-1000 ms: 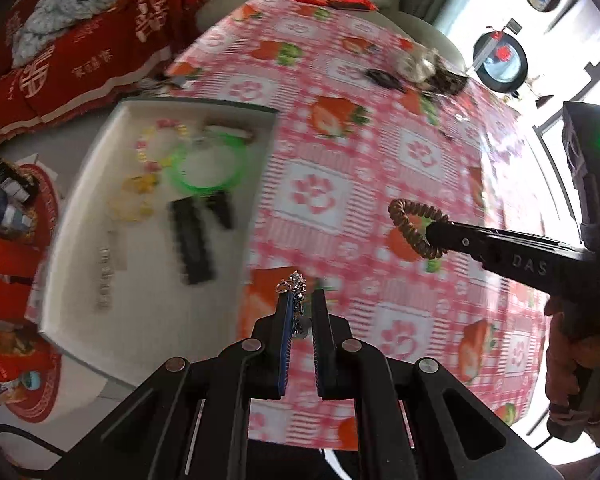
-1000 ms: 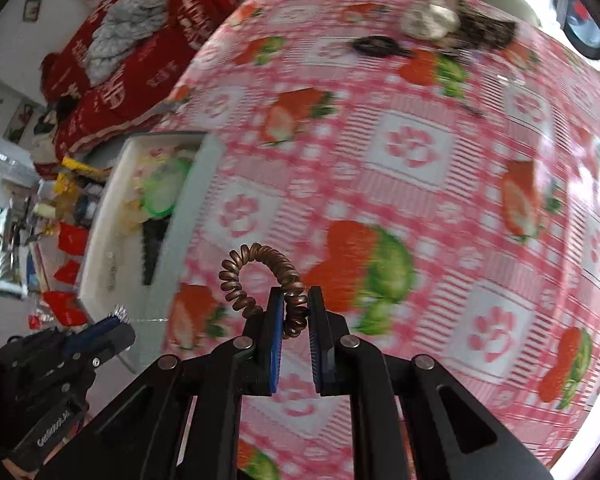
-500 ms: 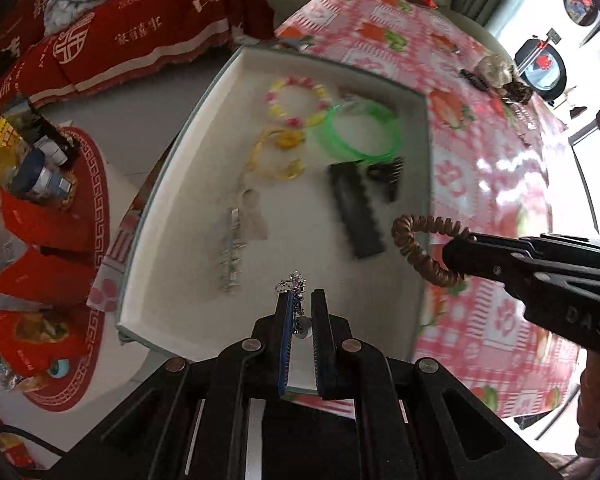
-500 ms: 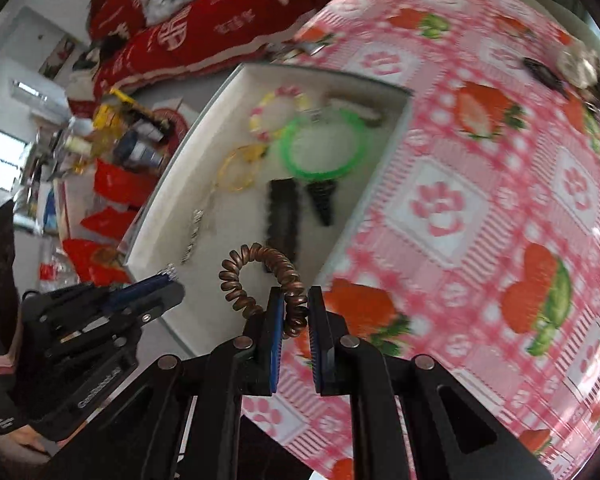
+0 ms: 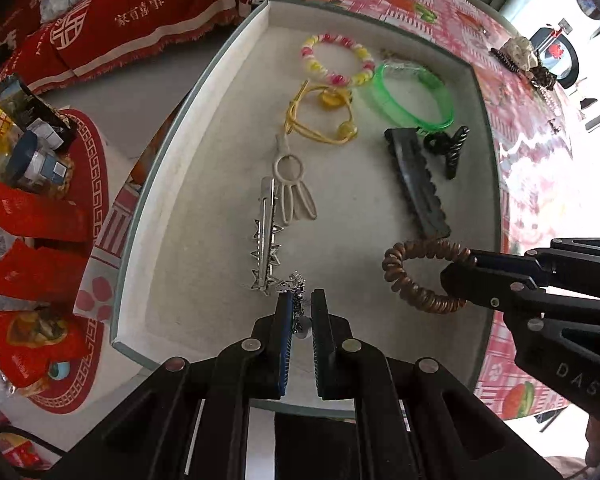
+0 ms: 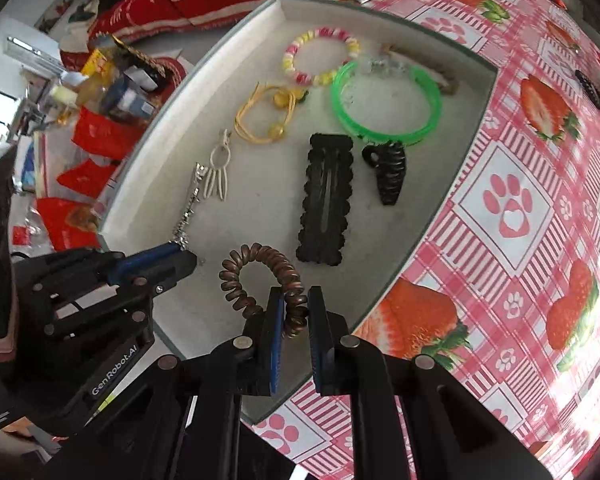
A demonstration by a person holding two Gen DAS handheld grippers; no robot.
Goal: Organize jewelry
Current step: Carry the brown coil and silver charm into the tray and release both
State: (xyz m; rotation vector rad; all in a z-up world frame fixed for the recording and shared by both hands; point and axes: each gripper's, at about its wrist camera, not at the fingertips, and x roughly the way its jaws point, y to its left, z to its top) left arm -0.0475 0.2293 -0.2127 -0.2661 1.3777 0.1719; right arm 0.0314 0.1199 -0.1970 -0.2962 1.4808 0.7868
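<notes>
A white tray (image 5: 188, 168) (image 6: 452, 184) holds a pink-yellow bead bracelet (image 5: 332, 60), a green bangle (image 5: 412, 100), a yellow hair tie (image 5: 320, 120), a silver star clip (image 5: 266, 236), a black scalloped clip (image 5: 416, 184) and a black claw clip (image 6: 390, 172). My left gripper (image 5: 301, 300) is shut on a small silver chain piece (image 5: 296, 284), low over the tray's near part. My right gripper (image 6: 291, 300) is shut on a brown spiral hair tie (image 6: 256, 276) (image 5: 416, 276), also over the tray's near end.
The tray lies on a pink strawberry-print tablecloth (image 6: 520, 208). More jewelry (image 5: 520, 56) lies at the table's far end. Red cloth and bags (image 5: 32, 216) lie on the floor to the left.
Both grippers have moved from above the tablecloth to above the tray and lower, each still holding its piece.
</notes>
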